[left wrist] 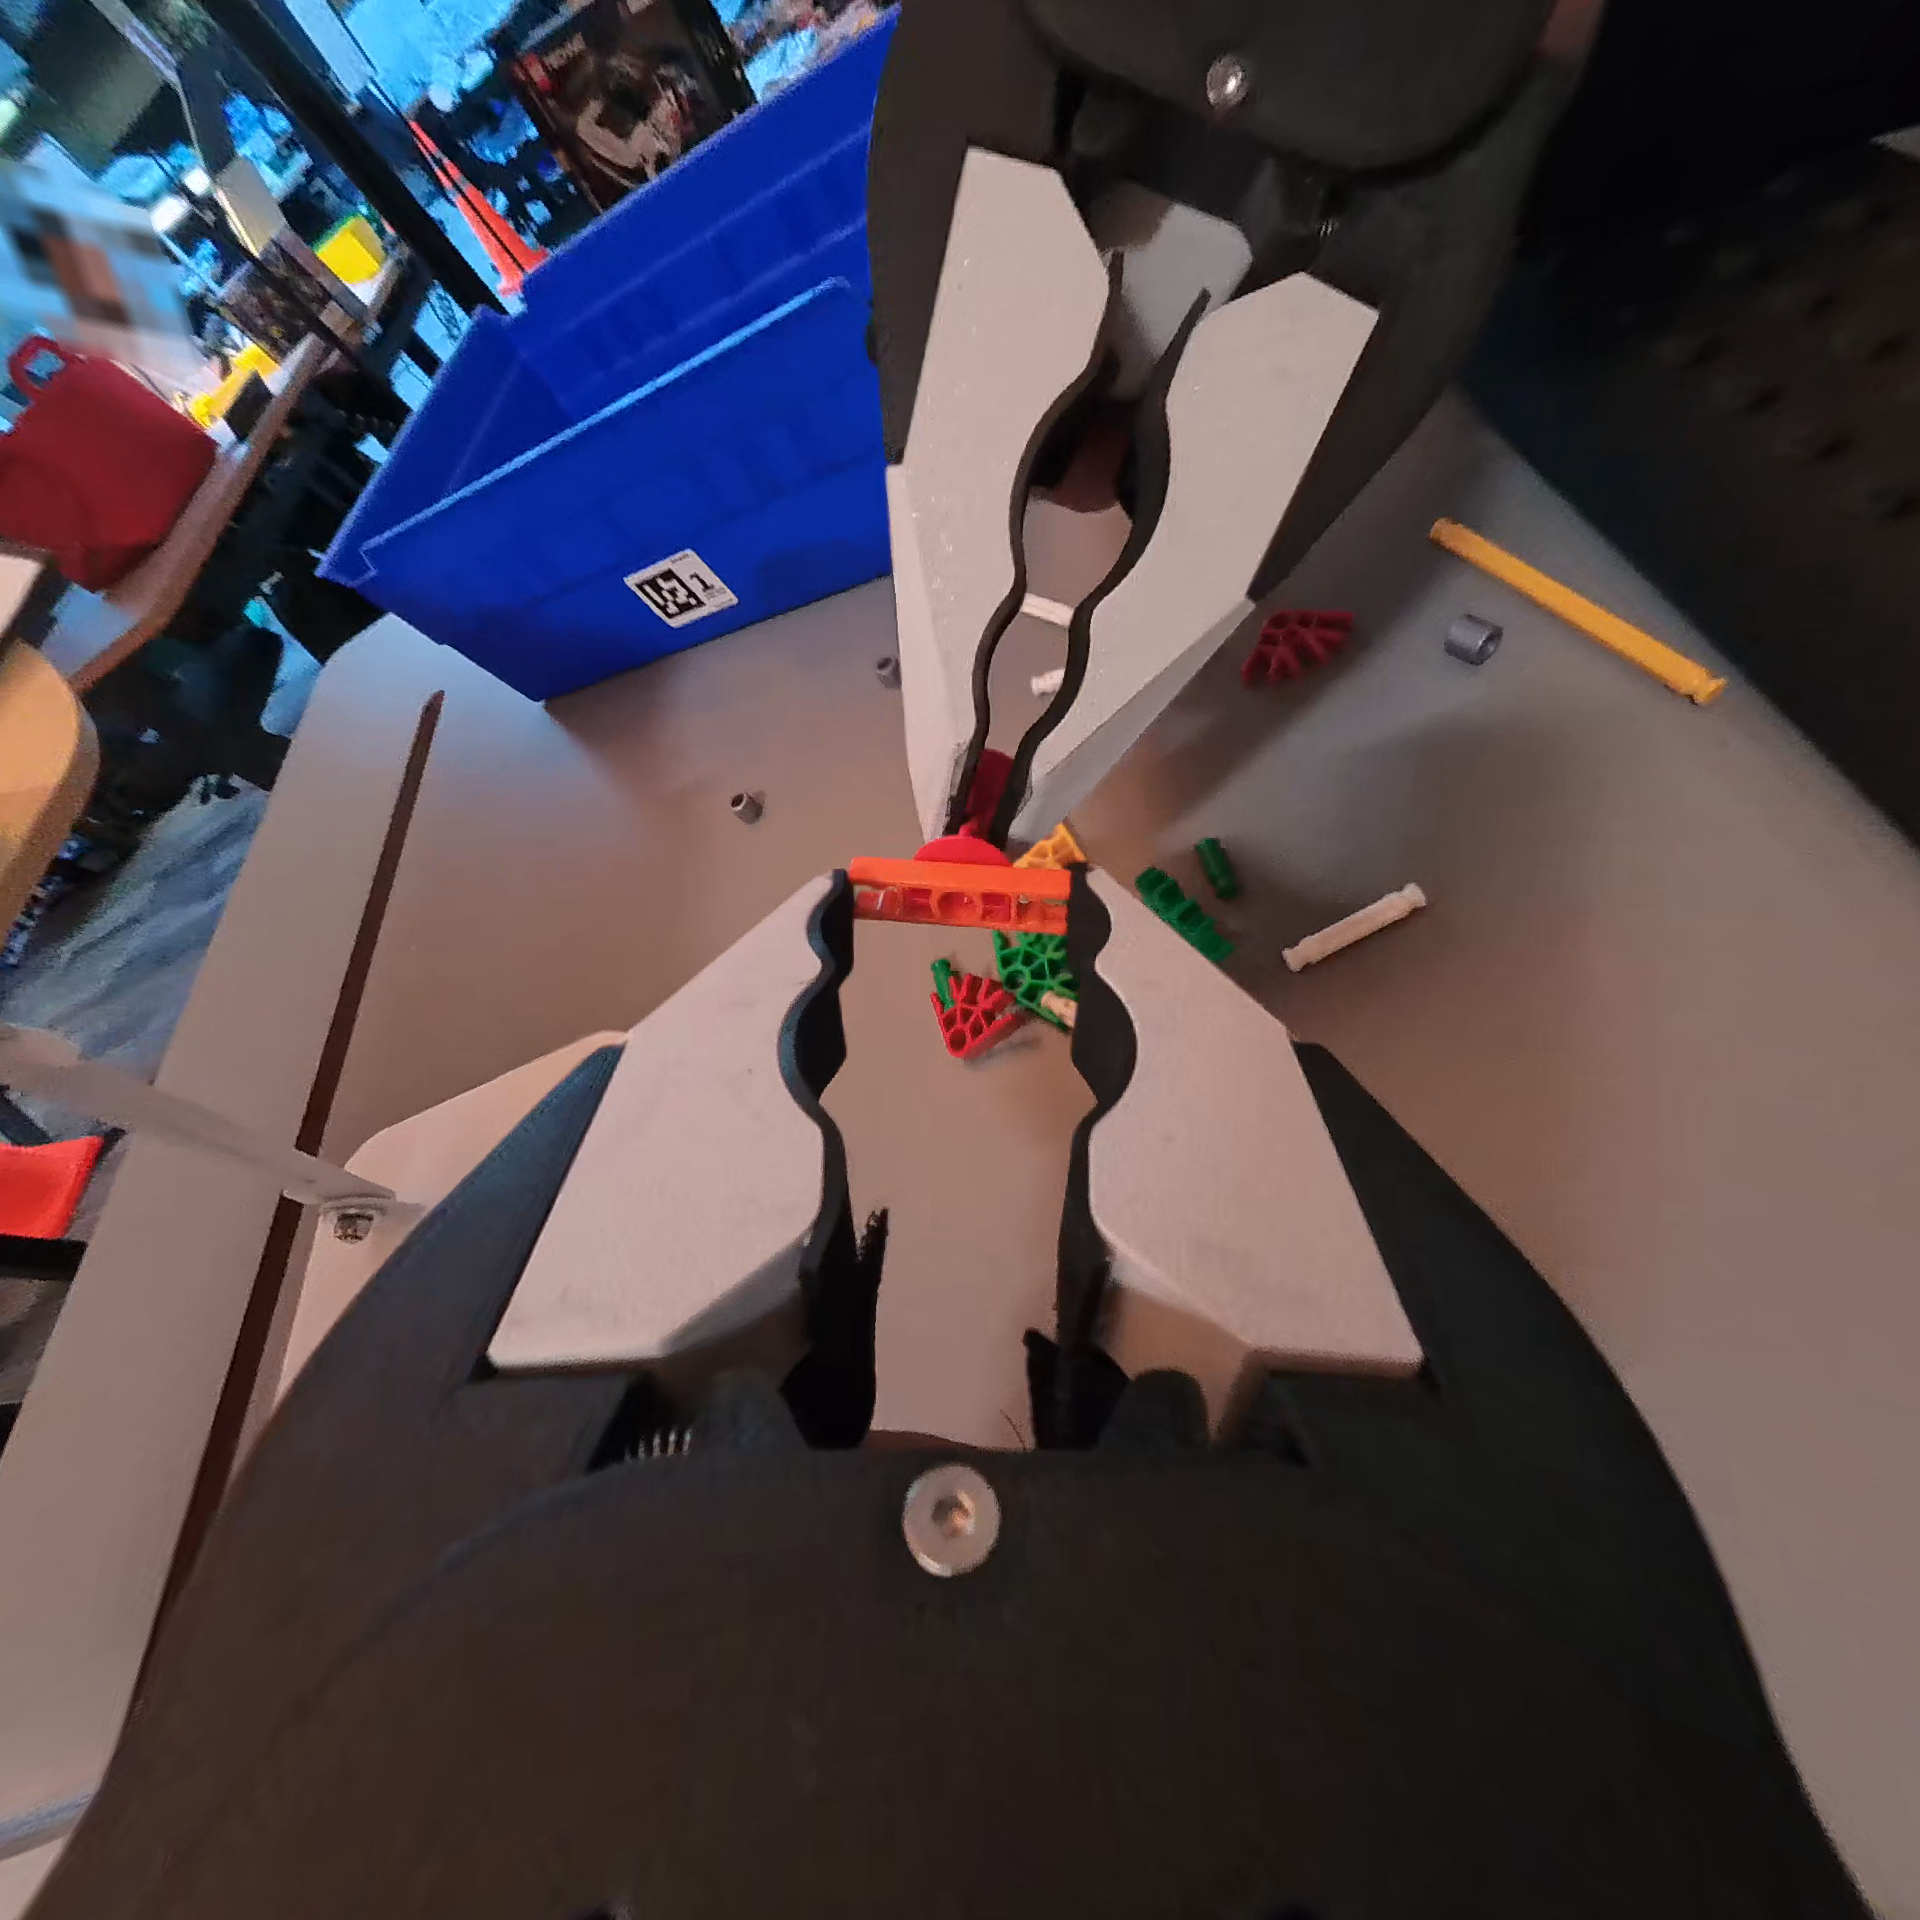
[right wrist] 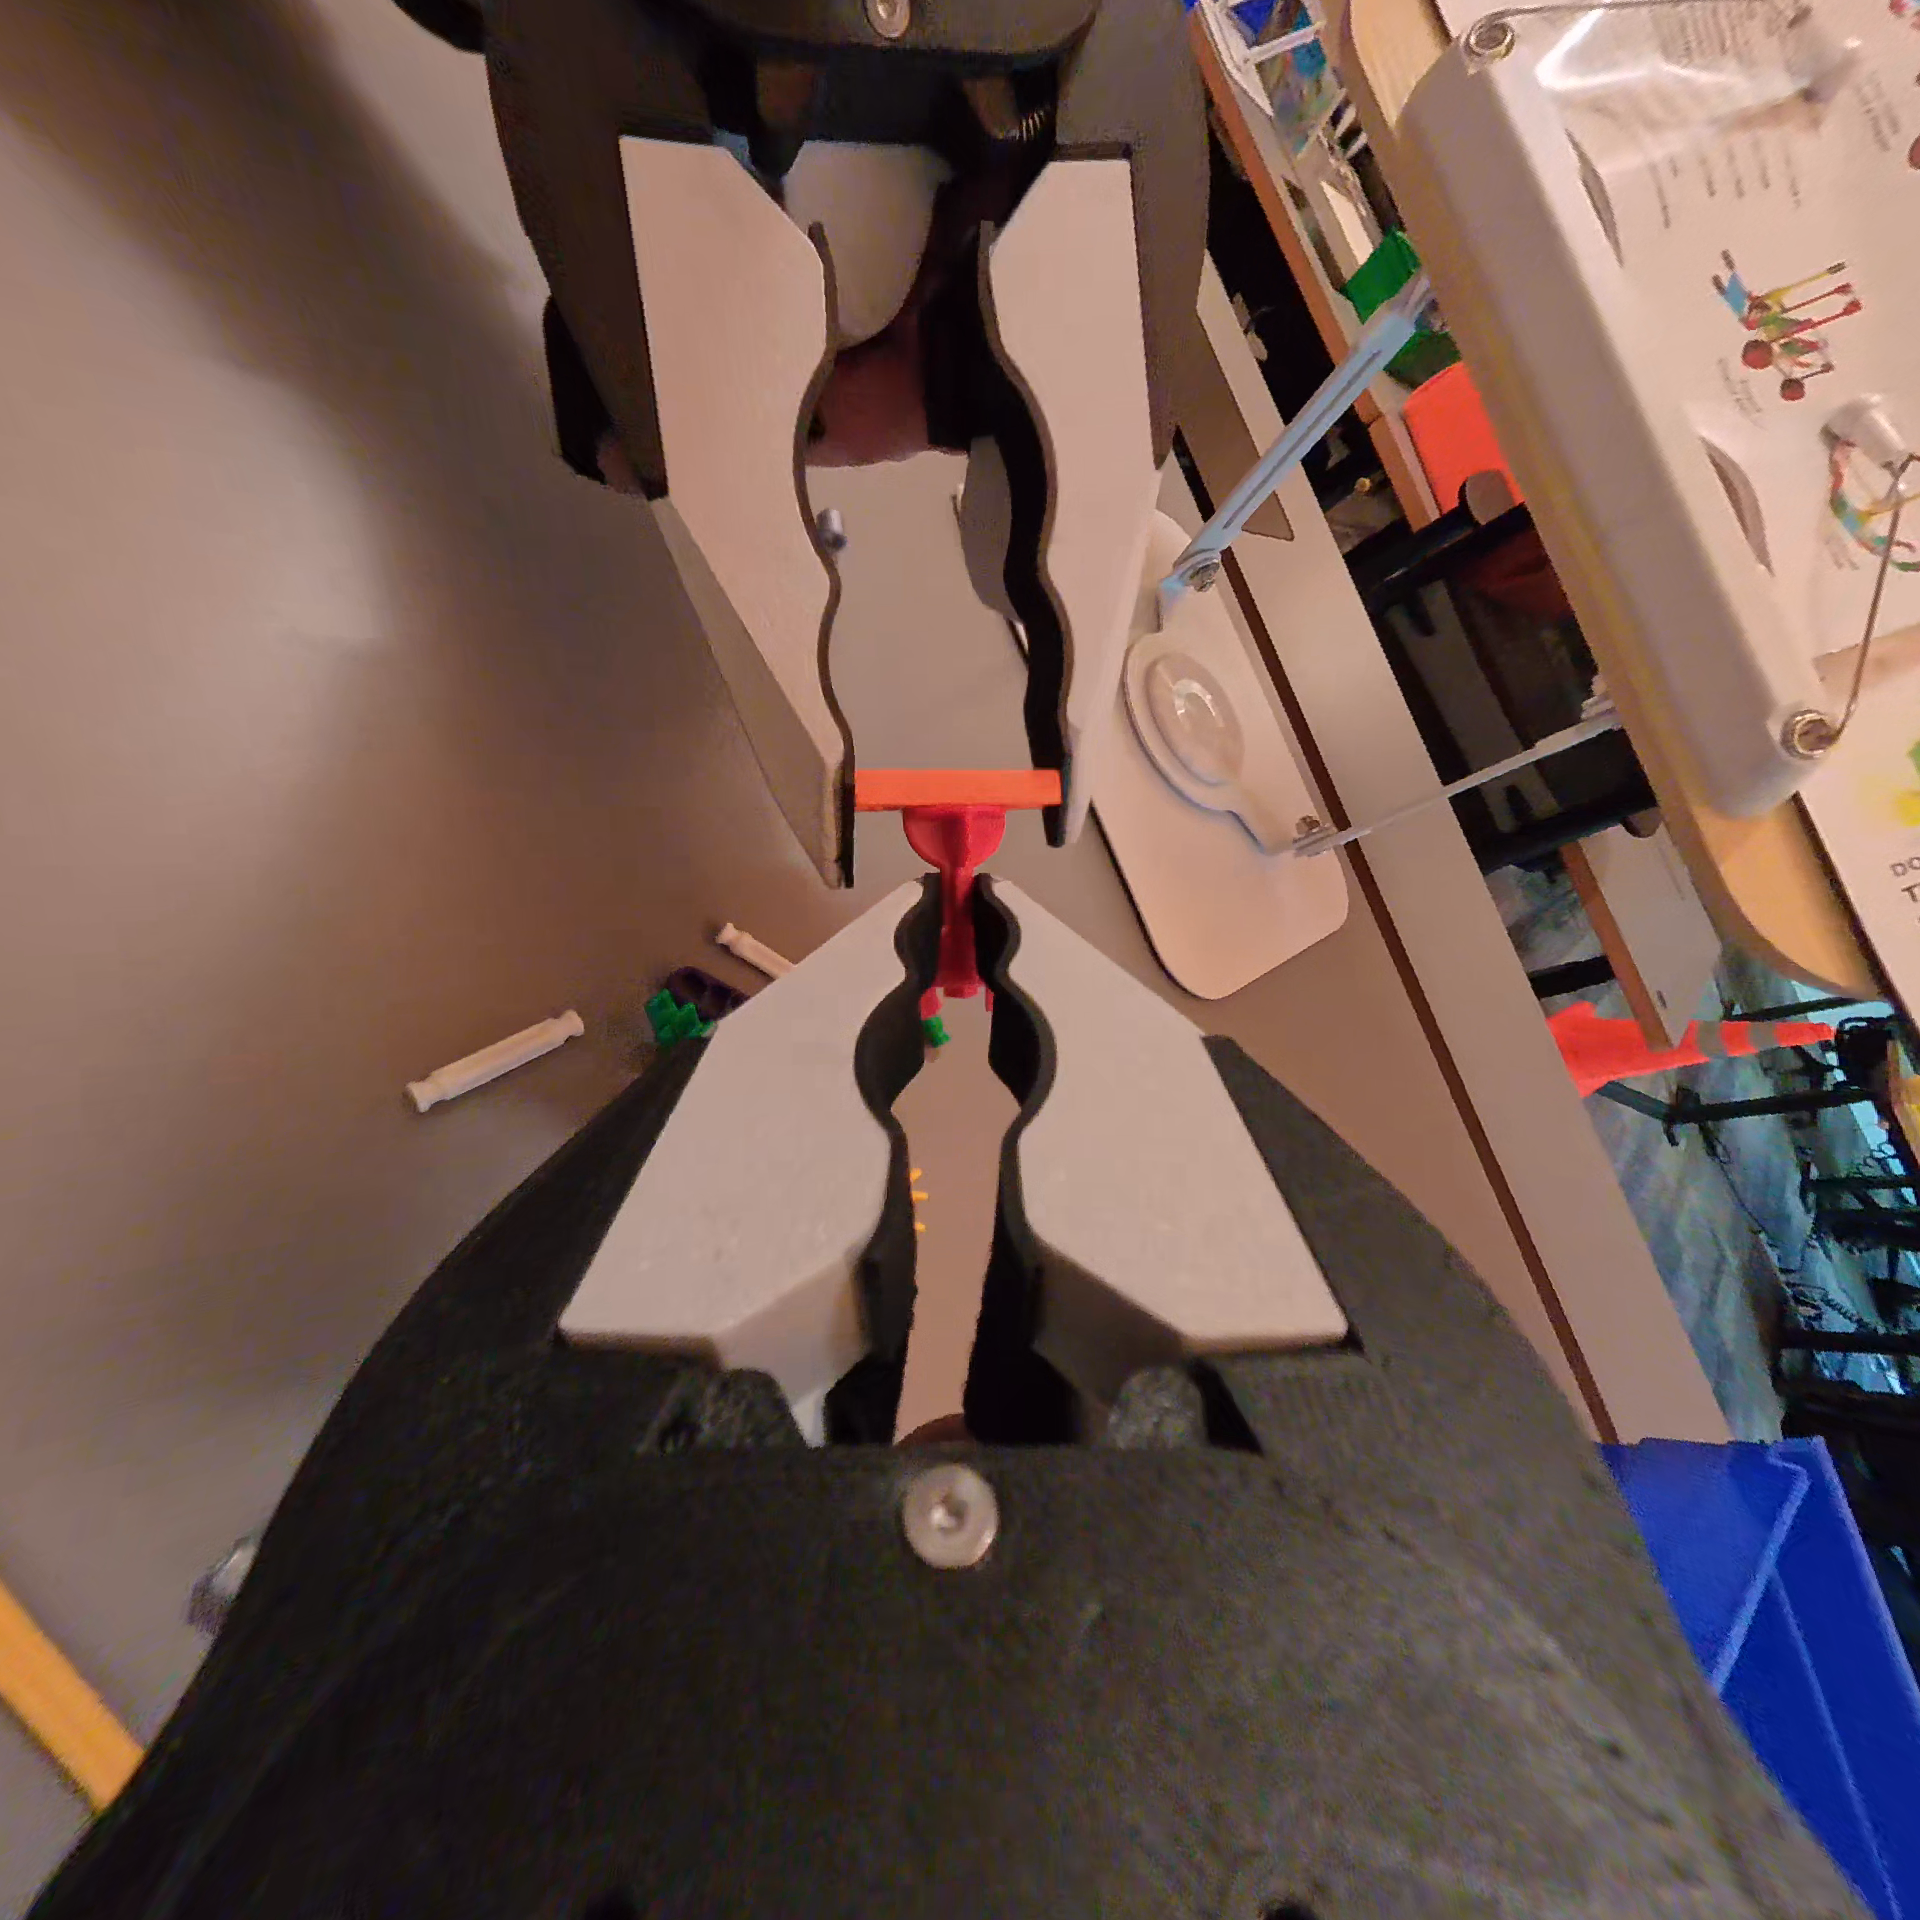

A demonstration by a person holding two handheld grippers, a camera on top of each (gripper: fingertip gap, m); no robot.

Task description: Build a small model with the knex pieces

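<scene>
Left tongs (left wrist: 961, 894) on orange bar (left wrist: 961, 902) — right tongs (right wrist: 954, 894) on red rod (right wrist: 956, 945)

The yellow rod (right wrist: 57, 1704) is cut off by the left edge.

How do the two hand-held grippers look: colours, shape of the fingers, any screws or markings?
The left hand-held gripper and the right hand-held gripper look the same. Each has a matte black, rough-textured body with one silver hex screw in the middle. Two pale grey, wedge-shaped fingers taper to the tips. Their inner edges carry black wavy pads. No cables, printed markings or sleeves are visible.
</scene>
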